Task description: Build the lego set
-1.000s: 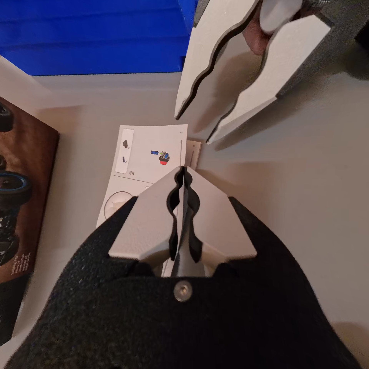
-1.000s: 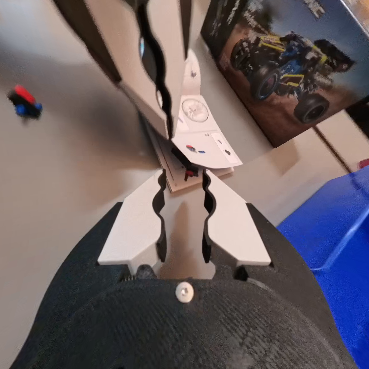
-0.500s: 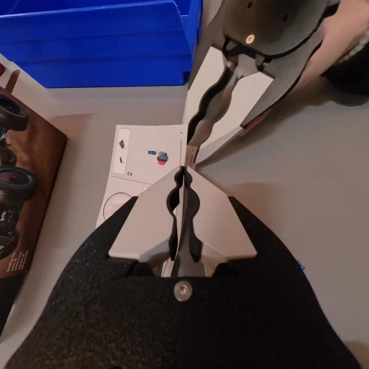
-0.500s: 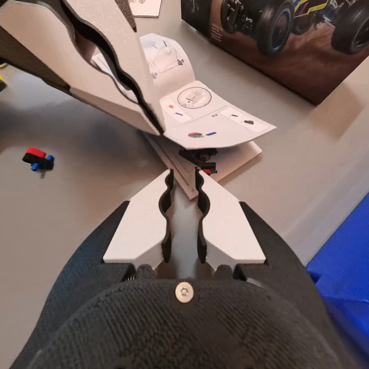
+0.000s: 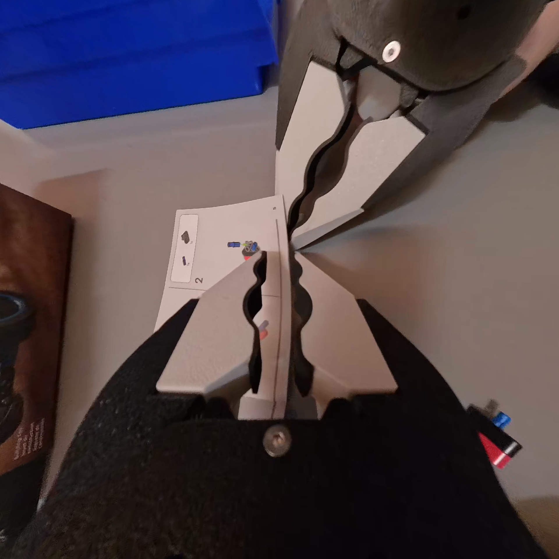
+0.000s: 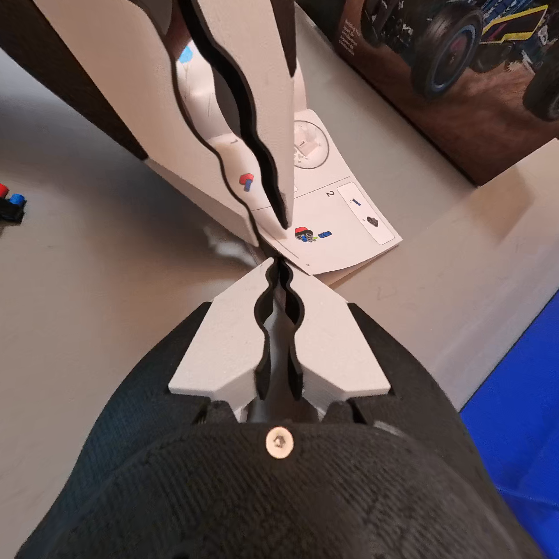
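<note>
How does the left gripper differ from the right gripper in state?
The left gripper has its fingers apart; the right gripper has them shut. The left gripper straddles the booklet page loosely; the right gripper pinches its edge. Both have white fingers and black bodies.

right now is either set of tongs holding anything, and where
The right tongs look shut on the booklet page, pinching its free edge near the corner. The left tongs straddle that page with the fingers parted, not clamping it.
</note>
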A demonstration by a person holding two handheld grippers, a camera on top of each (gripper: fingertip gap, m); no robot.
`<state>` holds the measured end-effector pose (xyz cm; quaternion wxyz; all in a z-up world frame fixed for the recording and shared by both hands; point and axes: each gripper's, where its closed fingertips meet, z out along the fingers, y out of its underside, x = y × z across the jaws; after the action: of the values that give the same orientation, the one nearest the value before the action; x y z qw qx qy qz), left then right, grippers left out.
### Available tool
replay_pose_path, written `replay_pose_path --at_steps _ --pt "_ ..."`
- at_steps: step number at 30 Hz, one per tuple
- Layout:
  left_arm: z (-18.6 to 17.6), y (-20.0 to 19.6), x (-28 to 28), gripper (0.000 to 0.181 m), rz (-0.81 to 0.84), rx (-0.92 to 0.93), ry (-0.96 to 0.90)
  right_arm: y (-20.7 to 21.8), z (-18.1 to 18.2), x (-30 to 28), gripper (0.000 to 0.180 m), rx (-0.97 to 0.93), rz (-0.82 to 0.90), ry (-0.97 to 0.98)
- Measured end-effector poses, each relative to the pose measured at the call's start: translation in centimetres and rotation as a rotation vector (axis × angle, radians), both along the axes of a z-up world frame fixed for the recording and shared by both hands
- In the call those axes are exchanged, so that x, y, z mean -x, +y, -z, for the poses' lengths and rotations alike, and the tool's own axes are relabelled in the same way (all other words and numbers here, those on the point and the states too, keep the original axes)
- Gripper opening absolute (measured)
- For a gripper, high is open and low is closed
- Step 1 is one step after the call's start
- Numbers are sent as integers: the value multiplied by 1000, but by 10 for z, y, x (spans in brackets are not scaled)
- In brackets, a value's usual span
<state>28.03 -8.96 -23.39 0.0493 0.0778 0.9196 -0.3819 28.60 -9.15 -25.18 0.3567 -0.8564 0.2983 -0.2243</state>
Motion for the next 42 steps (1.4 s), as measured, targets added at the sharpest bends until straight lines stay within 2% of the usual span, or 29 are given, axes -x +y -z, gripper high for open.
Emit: replay_pose_path --at_steps 6,24,42 --pt "4 2 -8 11 -30 -22 -2 -6 0 -6 0 8 55 -5" --pt "3 8 -10 23 -42 -34 33 -6 1 -6 0 -3 57 6" --pt "2 7 -17 24 -75 -5 37 -6 1 -6 0 -4 56 8"
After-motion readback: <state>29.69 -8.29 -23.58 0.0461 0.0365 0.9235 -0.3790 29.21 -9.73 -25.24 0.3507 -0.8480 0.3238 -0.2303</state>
